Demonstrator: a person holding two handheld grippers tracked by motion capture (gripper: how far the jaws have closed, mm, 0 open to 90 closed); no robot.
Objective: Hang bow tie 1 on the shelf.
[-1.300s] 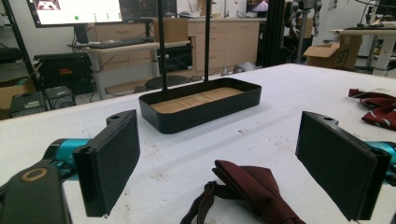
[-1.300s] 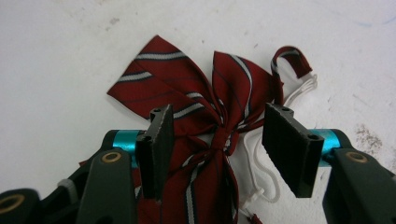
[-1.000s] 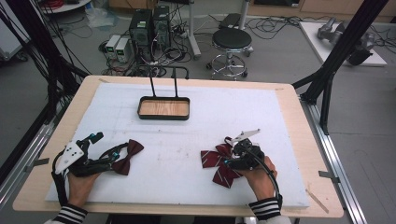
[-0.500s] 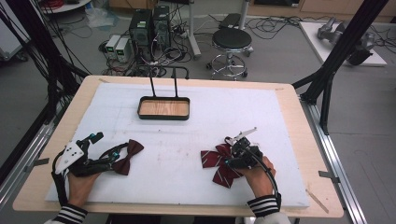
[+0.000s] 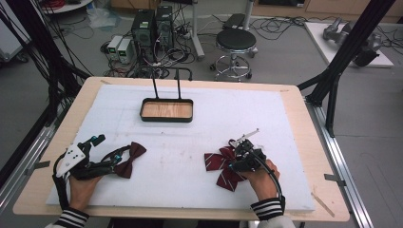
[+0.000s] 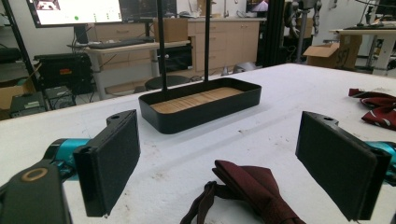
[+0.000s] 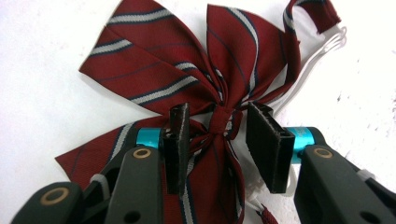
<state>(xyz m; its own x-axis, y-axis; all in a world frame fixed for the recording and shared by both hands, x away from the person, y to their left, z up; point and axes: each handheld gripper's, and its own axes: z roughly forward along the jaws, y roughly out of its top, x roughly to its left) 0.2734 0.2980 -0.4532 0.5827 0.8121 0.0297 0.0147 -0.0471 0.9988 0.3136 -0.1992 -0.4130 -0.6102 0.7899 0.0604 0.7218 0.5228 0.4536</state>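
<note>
A striped red bow tie [image 5: 223, 166] lies on the white foam board [image 5: 199, 142] at the near right of the table, its knot between the jaws of the right gripper [image 7: 218, 135], which points down at it. Those jaws have just been closing and stand narrow, one on each side of the knot (whether the pads already press on the cloth cannot be told). At the near left, the left gripper [image 5: 121, 154] rests on the board with its jaws wide apart, a plain maroon bow tie [image 6: 252, 191] lying between them, untouched. A black tray [image 5: 166, 110] with a wooden floor stands farther back, well apart from both ties.
</note>
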